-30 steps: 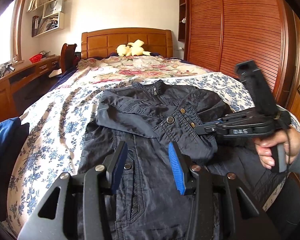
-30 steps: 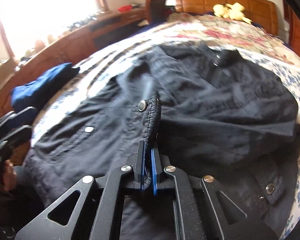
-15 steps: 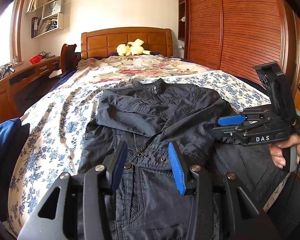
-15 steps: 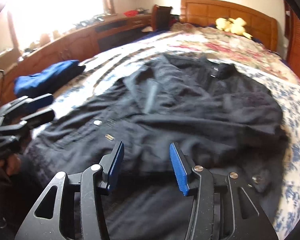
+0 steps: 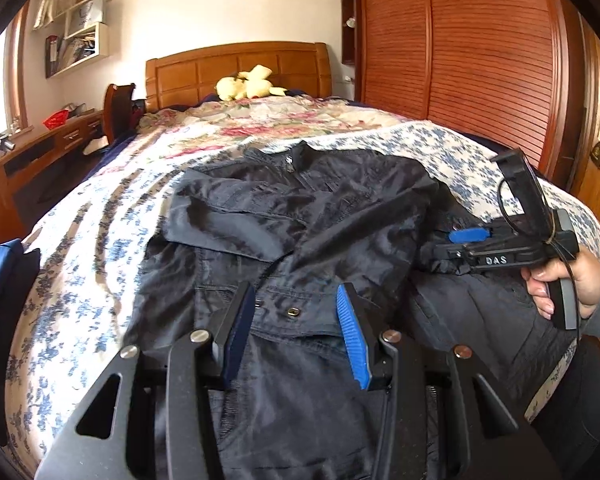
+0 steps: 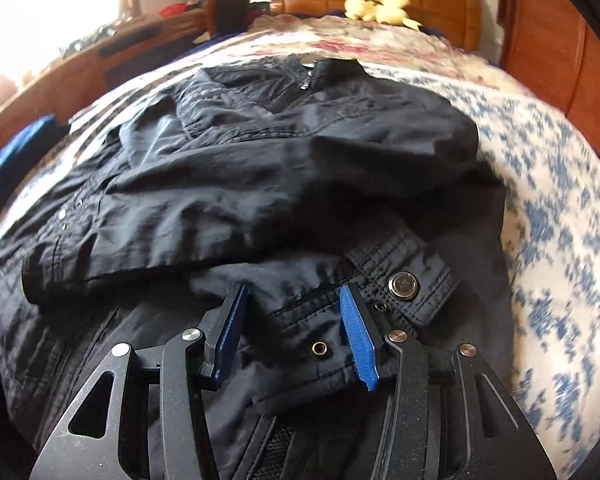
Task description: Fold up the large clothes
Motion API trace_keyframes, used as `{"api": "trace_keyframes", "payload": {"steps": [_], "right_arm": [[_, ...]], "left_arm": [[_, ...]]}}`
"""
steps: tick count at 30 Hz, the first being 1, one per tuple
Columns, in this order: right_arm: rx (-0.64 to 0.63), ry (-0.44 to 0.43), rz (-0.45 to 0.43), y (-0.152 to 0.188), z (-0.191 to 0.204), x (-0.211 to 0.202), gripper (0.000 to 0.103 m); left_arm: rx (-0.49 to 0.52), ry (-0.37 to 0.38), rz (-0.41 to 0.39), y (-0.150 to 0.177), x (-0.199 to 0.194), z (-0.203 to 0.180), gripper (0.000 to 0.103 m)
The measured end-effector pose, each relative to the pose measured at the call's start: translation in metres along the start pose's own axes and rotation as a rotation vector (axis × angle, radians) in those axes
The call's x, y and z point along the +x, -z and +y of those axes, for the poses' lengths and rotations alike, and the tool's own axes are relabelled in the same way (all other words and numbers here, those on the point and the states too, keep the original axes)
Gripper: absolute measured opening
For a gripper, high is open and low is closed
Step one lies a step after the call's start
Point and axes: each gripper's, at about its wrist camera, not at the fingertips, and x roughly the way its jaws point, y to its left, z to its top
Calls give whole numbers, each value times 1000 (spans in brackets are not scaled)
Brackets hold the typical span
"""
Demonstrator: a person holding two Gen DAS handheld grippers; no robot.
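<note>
Now the right gripper has just spread its jaws, dropping the sleeve across the jacket; the left gripper hangs spread, empty.

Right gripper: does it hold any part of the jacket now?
No. The right gripper is open above the jacket; its jaws have just opened, gripping nothing.
</note>
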Motion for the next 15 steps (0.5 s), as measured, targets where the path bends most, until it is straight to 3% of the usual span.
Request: {"api": "trace_keyframes", "payload": {"steps": [11,15], "right_arm": [[-35,42,-14,3,8,1,49],[-31,34,-11,3,7,0,49]], "left_arm": [[4,113,163,17,37,-24,41],[-6,124,199,21,44,-24,22]]}}
